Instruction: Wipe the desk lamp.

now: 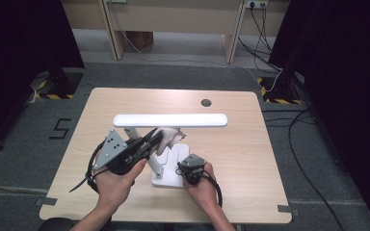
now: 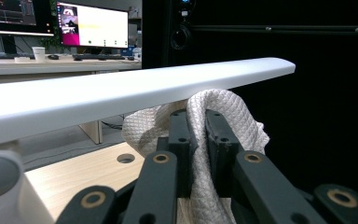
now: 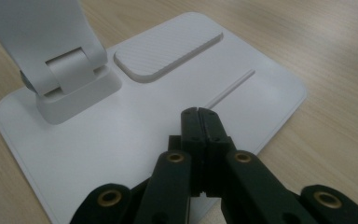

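While the white cloth (image 2: 223, 116) sits bunched just under the lamp head (image 1: 170, 120), a long white bar running left to right above the middle of the table (image 1: 250, 144), the left gripper (image 1: 155, 139) is clamped on it and reaches in from the near left. The bar's underside lies directly above the cloth, so a wipe would likely travel along that left-right axis. The right gripper (image 3: 199, 114), jaws pressed together on nothing, rests on the lamp base (image 3: 121, 140) at the near side, seemingly steadying it.

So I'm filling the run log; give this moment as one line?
left gripper: shut on cloth, under lamp head | right gripper: shut, empty, pressing lamp base
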`<state>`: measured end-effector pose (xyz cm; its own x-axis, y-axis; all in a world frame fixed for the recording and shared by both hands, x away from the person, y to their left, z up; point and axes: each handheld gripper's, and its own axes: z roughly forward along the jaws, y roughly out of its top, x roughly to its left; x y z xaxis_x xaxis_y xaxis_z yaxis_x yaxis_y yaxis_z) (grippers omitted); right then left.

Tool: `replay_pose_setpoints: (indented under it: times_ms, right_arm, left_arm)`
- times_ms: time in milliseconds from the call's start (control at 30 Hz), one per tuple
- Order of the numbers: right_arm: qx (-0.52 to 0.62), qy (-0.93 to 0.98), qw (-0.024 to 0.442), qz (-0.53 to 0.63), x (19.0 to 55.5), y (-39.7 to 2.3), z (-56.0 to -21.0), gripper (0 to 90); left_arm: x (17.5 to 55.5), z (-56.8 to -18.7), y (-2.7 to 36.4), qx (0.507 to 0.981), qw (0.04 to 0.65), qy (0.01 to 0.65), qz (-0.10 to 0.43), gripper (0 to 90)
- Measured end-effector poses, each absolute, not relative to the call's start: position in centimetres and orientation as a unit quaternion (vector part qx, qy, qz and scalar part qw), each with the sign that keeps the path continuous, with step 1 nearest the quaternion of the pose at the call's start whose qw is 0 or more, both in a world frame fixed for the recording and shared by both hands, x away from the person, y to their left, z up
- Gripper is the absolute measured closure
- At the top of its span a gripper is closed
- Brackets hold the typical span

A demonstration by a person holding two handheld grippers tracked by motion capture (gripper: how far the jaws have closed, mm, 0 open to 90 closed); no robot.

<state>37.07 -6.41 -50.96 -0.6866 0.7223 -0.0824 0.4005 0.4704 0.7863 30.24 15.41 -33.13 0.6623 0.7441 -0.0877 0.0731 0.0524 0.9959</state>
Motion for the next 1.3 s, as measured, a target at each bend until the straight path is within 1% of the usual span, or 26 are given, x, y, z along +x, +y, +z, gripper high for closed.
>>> replay_pose_setpoints:
  times_ms: [1300]
  right_arm:
    - [0.336,0.832,0.209,0.388,37.1,-6.4,-51.0,90.0]
  left_arm:
    - [30.0,-33.5,18.1,0.621,0.645,0.351,0.274,82.4]
